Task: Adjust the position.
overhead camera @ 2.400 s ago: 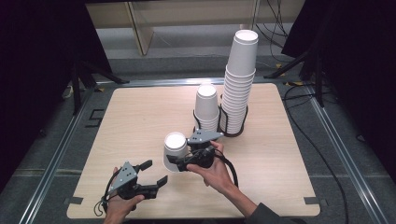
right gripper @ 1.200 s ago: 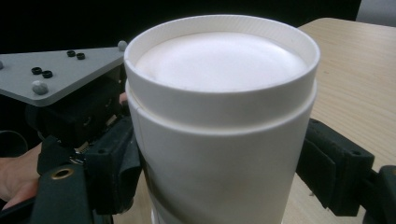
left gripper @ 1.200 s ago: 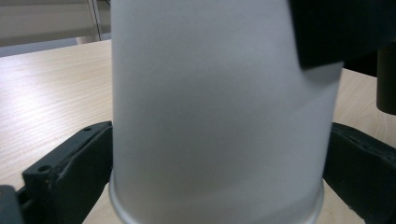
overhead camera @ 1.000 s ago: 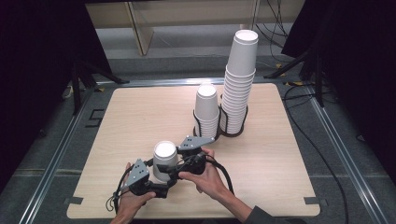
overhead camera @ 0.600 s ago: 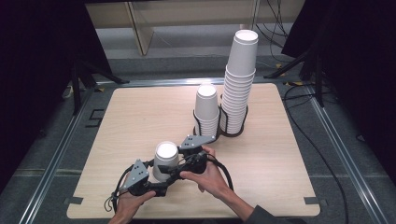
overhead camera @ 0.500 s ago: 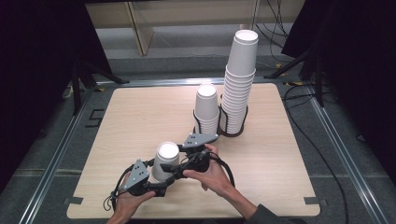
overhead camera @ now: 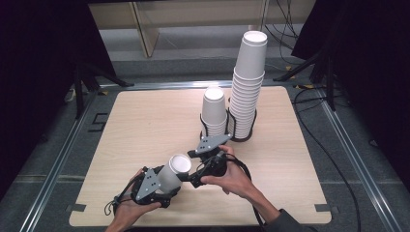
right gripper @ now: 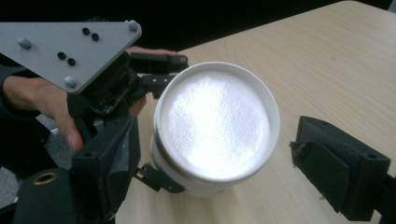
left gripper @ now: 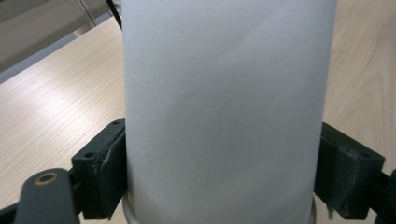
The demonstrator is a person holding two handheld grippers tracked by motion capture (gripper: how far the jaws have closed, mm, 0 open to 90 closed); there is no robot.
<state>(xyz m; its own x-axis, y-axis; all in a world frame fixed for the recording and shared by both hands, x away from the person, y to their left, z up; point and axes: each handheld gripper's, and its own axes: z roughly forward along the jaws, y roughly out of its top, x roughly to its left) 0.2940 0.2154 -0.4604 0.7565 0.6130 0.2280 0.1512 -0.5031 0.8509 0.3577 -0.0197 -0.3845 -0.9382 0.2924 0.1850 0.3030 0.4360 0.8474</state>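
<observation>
- A white paper cup [overhead camera: 175,170] is sitting upside down and tilted near the front edge of the bench [overhead camera: 145,121], its flat base facing up and toward the right gripper.
- The left gripper [overhead camera: 159,186] is clamping the cup: in the left gripper view its two black jaws are pressing against both sides of the cup's wall [left gripper: 224,112]. These jaws have just been closing, with the cup between them.
- The person's left hand [overhead camera: 130,205] is holding that gripper at the bench's front left.
- The right gripper [overhead camera: 196,176] is pointing at the cup from just beside it, held in the right hand [overhead camera: 232,176].
- In the right gripper view its jaws are standing open, wide apart on either side of the cup's round base [right gripper: 217,126], not touching it.
- Farther back on the bench, a black wire holder [overhead camera: 241,130] is carrying a tall stack of white cups [overhead camera: 247,87] and a short stack [overhead camera: 213,111] just beside it.
- Both stacks are standing well apart from the held cup.
</observation>
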